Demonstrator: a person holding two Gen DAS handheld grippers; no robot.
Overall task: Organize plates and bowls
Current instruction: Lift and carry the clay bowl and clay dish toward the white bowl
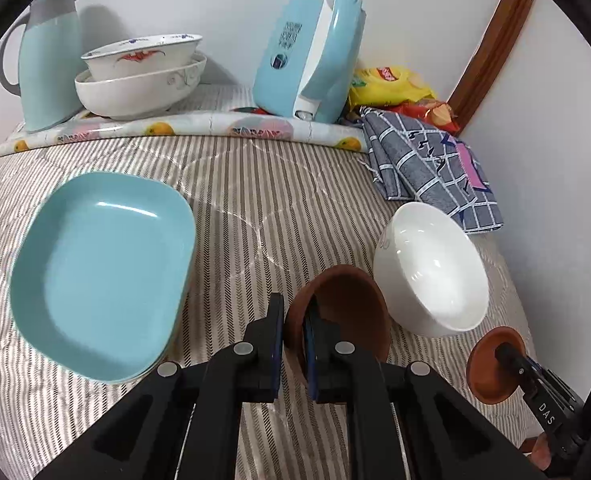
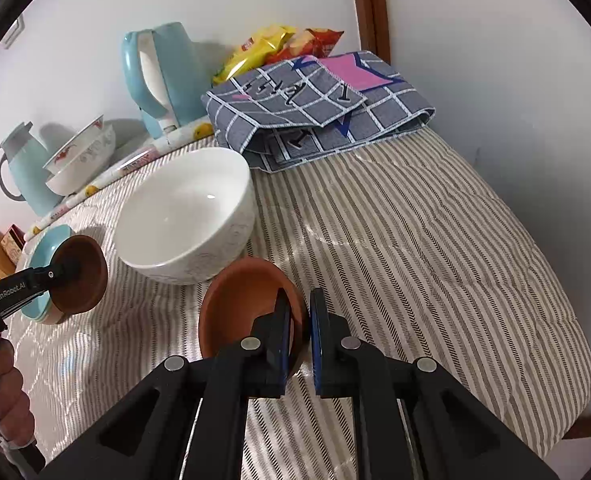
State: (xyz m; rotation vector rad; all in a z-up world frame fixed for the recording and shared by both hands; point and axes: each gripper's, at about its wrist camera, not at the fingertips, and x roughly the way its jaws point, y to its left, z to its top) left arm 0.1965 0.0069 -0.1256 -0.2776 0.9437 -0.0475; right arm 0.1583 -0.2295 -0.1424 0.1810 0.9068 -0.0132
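1. the fingers of the left gripper (image 1: 293, 344) are clamped on the rim of a brown bowl (image 1: 347, 304); the right gripper (image 2: 300, 340) pinches the rim of a second brown bowl (image 2: 243, 300) the same way.
2. landmark: the white bowl (image 2: 187, 212). both brown bowls hang just beside it, one on each side, tilted and seemingly off the striped cover (image 2: 415, 260).
3. progress, as a judgement: the teal plates (image 1: 103, 272), well left of the white bowl, look already stacked, and two patterned bowls (image 1: 143, 76) sit nested far behind it. the brown bowls and the white bowl are not yet nested, so that part is left.
4. the left wrist view shows the plate stack in full; the right wrist view shows only its edge.
5. the right wrist view alone shows the person's left hand (image 2: 5, 392) and the bare cover right of the white bowl.
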